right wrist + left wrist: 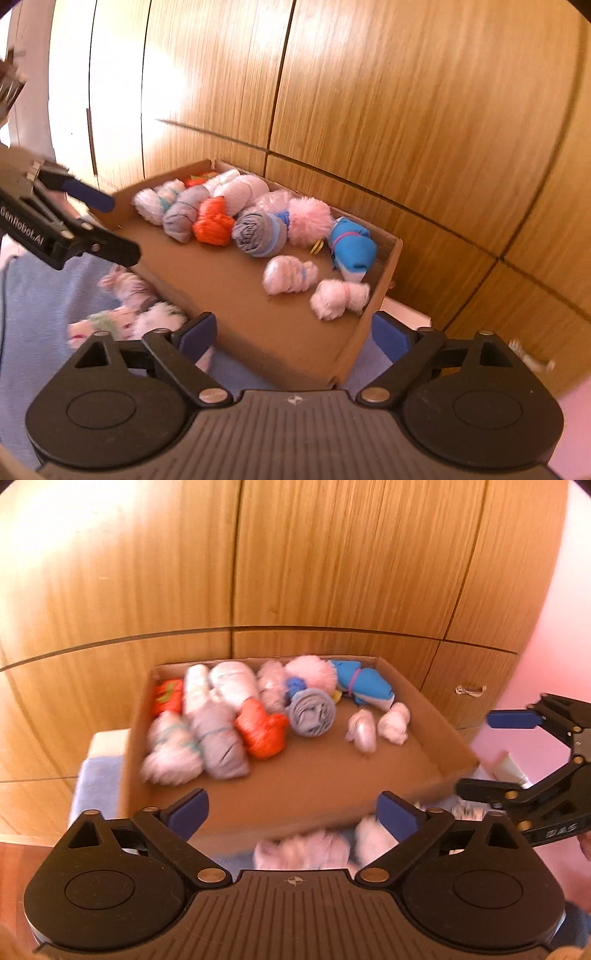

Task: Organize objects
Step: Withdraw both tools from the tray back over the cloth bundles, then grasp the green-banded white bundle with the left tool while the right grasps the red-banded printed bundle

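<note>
A shallow cardboard box [439, 716] [384, 280] holds several rolled sock bundles: an orange one [262, 731] [213, 221], a grey one [312, 710] [258, 232], a fluffy pink one [310, 672] [308, 219], a blue one [364, 683] [351, 247] and white ones [394, 722] [338, 297]. Loose pale socks [317, 849] [136, 314] lie outside the box's near edge. My left gripper [291, 816] [110, 225] is open and empty above them. My right gripper [293, 338] [491, 753] is open and empty at the box's right end.
The box rests on a blue cloth surface [22, 317] [94, 786]. Wooden wardrobe doors [295, 561] [406, 92] stand right behind it. A pink wall [554, 646] is at the right, with a small pale tube [511, 770] beside the box.
</note>
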The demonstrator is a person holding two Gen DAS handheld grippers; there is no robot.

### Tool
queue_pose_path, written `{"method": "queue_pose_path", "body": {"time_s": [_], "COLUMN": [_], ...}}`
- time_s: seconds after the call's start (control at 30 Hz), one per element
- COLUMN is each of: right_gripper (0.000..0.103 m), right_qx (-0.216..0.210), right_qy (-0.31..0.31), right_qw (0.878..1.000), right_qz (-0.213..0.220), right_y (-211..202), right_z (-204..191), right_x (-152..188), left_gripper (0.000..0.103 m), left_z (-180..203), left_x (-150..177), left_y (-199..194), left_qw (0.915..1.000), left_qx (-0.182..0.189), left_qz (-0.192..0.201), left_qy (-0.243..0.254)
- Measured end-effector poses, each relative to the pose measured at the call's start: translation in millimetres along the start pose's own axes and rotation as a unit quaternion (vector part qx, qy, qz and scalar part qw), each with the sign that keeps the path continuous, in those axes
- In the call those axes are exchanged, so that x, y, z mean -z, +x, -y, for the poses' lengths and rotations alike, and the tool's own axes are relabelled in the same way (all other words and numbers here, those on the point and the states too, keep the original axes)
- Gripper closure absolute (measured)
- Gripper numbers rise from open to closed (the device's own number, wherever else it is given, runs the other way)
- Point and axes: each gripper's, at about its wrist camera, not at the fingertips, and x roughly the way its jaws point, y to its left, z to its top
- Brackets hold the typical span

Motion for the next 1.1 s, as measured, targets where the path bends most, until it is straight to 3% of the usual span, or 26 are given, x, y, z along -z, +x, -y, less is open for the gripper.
{"method": "queue_pose_path", "body": {"time_s": [0.27, 0.5, 0.6, 0.77, 0.87, 0.93, 1.1], "right_gripper": [0.010, 0.011, 0.015, 0.035, 0.039, 0.039, 0.040], "right_qx": [-0.010, -0.015, -0.019, -0.030, -0.034, -0.034, -0.035], "right_qy": [0.032, 0.035, 0.038, 0.041, 0.048, 0.052, 0.054], "right_qw": [0.999, 0.999, 0.999, 0.999, 0.998, 0.998, 0.998], "right_qz": [0.023, 0.016, 0.012, 0.005, 0.007, 0.011, 0.018], "right_y": [-11, 3, 8, 12, 12, 10, 6], "right_z": [-15, -17, -16, -16, -15, -15, -15], "right_x": [50, 64, 67, 71, 73, 74, 76], "left_gripper": [0.002, 0.002, 0.002, 0.005, 0.015, 0.032, 0.048], "left_z": [6, 25, 30, 34, 36, 38, 40], "left_x": [60, 73, 75, 76, 74, 75, 76], "left_y": [-19, -3, 8, 20, 21, 21, 19], "left_qw": [0.9995, 0.9995, 0.9995, 0.9993, 0.9994, 0.9993, 0.9990], "left_qx": [-0.025, -0.030, -0.029, -0.032, -0.028, -0.026, -0.018], "left_qz": [0.017, 0.012, 0.004, 0.001, 0.002, 0.000, 0.004], "left_qy": [-0.006, 0.006, 0.008, 0.018, 0.023, 0.027, 0.041]}}
